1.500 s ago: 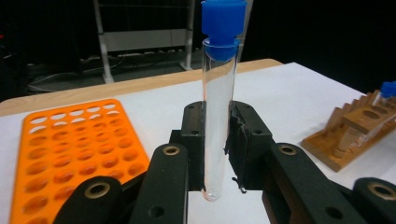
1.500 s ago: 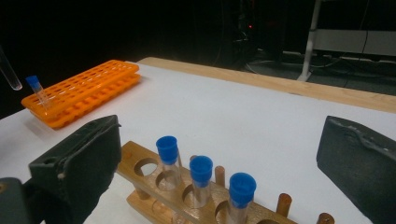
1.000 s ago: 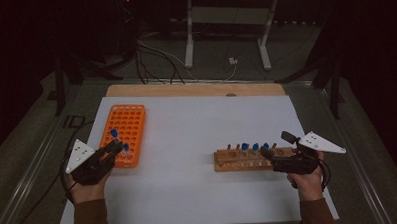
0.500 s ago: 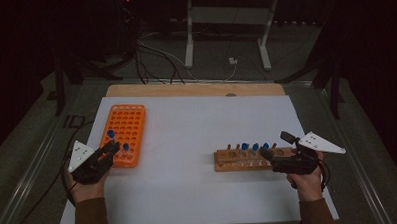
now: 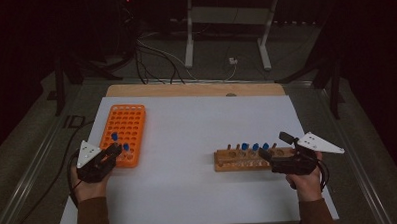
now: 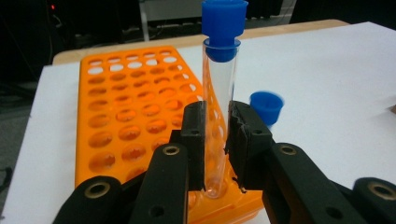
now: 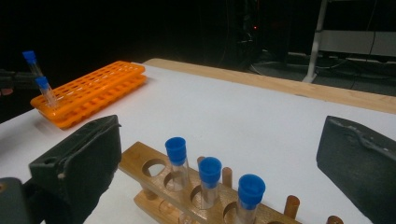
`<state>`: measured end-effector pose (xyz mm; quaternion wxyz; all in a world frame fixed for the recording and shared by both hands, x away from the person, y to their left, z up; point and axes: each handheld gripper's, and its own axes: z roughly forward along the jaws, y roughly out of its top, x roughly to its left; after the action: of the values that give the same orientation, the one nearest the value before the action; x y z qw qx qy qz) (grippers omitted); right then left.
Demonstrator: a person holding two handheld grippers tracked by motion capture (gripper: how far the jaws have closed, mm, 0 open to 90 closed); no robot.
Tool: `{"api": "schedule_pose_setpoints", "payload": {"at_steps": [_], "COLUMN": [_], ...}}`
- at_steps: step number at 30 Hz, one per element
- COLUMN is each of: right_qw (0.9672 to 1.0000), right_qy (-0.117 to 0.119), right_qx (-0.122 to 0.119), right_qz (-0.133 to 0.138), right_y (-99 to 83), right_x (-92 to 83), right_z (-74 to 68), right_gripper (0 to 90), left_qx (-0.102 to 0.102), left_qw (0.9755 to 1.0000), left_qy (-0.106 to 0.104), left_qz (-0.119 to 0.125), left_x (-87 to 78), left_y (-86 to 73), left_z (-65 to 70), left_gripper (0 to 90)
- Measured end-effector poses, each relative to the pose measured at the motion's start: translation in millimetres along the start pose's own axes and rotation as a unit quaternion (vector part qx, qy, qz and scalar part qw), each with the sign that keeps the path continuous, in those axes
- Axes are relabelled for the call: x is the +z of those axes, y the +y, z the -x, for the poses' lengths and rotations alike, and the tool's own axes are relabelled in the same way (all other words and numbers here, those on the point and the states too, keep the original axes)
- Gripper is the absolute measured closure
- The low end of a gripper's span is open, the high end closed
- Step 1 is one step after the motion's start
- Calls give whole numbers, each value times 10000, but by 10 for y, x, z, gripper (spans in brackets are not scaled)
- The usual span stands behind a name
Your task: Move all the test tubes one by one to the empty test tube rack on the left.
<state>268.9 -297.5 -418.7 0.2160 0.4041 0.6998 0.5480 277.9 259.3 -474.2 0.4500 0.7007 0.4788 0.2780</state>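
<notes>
My left gripper (image 5: 114, 151) is shut on a clear test tube (image 6: 219, 93) with a blue cap, held upright over the near right corner of the orange rack (image 5: 124, 127). The tube's lower end is down among the rack's nearest holes (image 6: 126, 107). A second blue-capped tube (image 6: 266, 106) stands in the rack just beyond it. My right gripper (image 5: 270, 144) is open at the right end of the wooden rack (image 5: 238, 160), with its jaws wide on either side. That rack (image 7: 154, 172) holds several blue-capped tubes (image 7: 176, 154).
A white sheet (image 5: 197, 122) covers the table, with a wooden strip (image 5: 195, 89) along its far edge. Metal stand legs (image 5: 189, 47) and cables (image 5: 159, 56) lie on the dark floor beyond. A person's hands hold both grippers at the near edge.
My left gripper has sunk a little with the tube toward the orange rack. The right gripper has stayed where it was.
</notes>
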Motion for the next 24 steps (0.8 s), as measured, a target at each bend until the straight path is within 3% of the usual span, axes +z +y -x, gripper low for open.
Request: {"api": "schedule_pose_setpoints", "payload": {"at_steps": [7, 12, 14, 15, 16, 19, 24], "right_qw": [10000, 10000, 10000, 10000, 10000, 10000, 10000], "right_qy": [11, 21, 15, 18, 23, 18, 2], "right_qx": [-1, 3, 4, 6, 2, -1, 7], "right_qz": [-1, 3, -3, -11, -16, -21, -22], "right_y": [-4, -4, -6, -8, -9, -11, -12], "right_x": [-1, -5, -2, -1, 1, 4, 0], "right_z": [6, 9, 8, 6, 6, 6, 14], "right_gripper": [5, 5, 5, 5, 5, 5, 5], "left_qx": [161, 161, 204, 265, 355, 319, 104], "left_qw": [9982, 9969, 9960, 9943, 9939, 9937, 9951], "left_qy": [37, 45, 59, 92, 100, 100, 3], "left_qz": [-580, -763, -872, -1025, -1041, -1066, -984], "left_x": [107, 114, 118, 136, 141, 131, 101], "left_y": [-37, -35, -41, -53, -67, -64, -85], "left_z": [31, 38, 45, 58, 75, 71, 29], "left_gripper": [773, 778, 778, 778, 779, 779, 721]}}
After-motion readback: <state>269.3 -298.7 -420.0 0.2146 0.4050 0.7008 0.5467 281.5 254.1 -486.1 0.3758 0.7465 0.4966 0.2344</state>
